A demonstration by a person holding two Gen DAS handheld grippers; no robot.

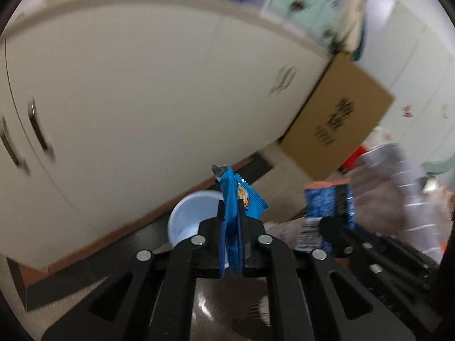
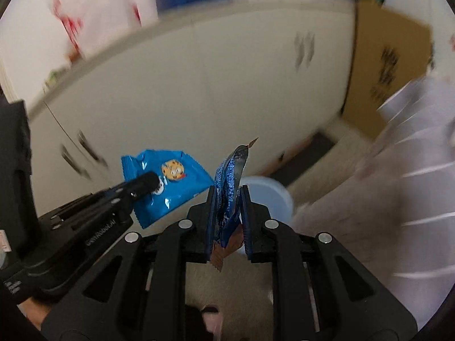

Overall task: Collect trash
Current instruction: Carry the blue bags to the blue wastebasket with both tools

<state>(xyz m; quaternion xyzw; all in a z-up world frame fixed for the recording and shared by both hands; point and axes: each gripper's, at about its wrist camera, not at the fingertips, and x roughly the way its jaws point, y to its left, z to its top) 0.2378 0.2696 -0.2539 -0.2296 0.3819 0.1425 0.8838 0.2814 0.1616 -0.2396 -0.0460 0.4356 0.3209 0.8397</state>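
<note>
A long cream cabinet (image 1: 142, 85) fills the far side of the blurred room, with a brown cardboard box (image 1: 338, 119) at its right end and a pale floor (image 2: 236, 278) below. Two snack wrappers and one white bin (image 1: 193, 218) are in view. The left gripper (image 1: 231, 227), tilted downward, is clenched on a light blue cookie wrapper (image 1: 244, 196) above the bin. The right gripper (image 2: 229, 216), also tilted downward, grips a crumpled dark blue wrapper (image 2: 230, 176) near the bin, just right of the left one.
</note>
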